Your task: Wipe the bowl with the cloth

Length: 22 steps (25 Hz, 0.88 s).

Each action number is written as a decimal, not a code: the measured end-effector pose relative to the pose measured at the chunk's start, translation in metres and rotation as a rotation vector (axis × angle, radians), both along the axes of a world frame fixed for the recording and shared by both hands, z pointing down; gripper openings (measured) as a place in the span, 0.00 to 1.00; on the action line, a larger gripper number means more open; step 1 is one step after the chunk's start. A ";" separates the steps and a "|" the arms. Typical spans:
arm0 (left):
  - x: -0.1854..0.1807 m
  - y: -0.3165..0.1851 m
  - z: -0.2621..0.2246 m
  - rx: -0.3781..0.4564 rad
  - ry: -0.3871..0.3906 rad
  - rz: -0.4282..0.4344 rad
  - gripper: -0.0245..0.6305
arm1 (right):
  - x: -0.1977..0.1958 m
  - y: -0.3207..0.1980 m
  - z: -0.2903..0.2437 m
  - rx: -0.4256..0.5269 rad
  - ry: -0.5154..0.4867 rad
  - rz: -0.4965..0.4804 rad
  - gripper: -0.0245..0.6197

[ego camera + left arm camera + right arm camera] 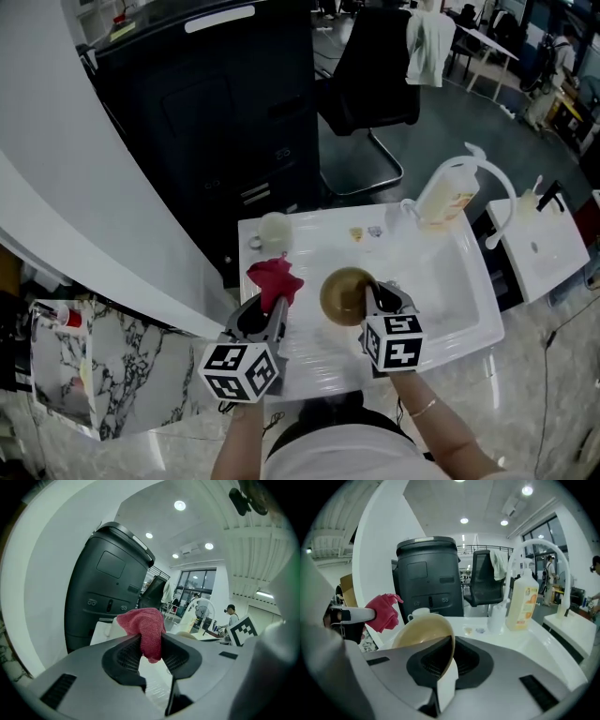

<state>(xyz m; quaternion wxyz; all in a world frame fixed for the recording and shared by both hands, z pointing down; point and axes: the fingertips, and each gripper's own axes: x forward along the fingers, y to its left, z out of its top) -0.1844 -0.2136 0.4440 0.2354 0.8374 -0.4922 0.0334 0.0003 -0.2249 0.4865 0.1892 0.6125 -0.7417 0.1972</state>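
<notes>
A tan bowl (345, 294) hangs tilted above the white sink (469, 281), its rim pinched in my right gripper (372, 298), which is shut on it. In the right gripper view the bowl (423, 633) leans to the left, its hollow facing the red cloth (383, 611). My left gripper (270, 309) is shut on that red cloth (276, 278), which bunches up past the fingertips. In the left gripper view the cloth (144, 629) is squeezed between the dark pads. Cloth and bowl stand a short way apart.
A white cup (274, 231) stands at the sink top's back left. A soap bottle (448, 195) and a curved white tap (494, 187) are at the back right. A black bin (225, 112) and a black chair (375, 84) stand behind. A marbled surface (122, 375) lies at left.
</notes>
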 end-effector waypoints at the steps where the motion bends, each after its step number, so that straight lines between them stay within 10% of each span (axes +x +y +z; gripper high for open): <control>1: 0.008 -0.002 -0.005 0.012 0.002 0.012 0.22 | 0.008 -0.003 -0.007 0.019 0.009 0.012 0.06; 10: 0.102 -0.009 -0.059 0.130 0.004 0.169 0.22 | 0.068 -0.012 -0.048 0.137 0.072 0.091 0.06; 22: 0.206 0.005 -0.086 0.235 -0.176 0.434 0.22 | 0.099 -0.015 -0.090 0.273 0.173 0.096 0.06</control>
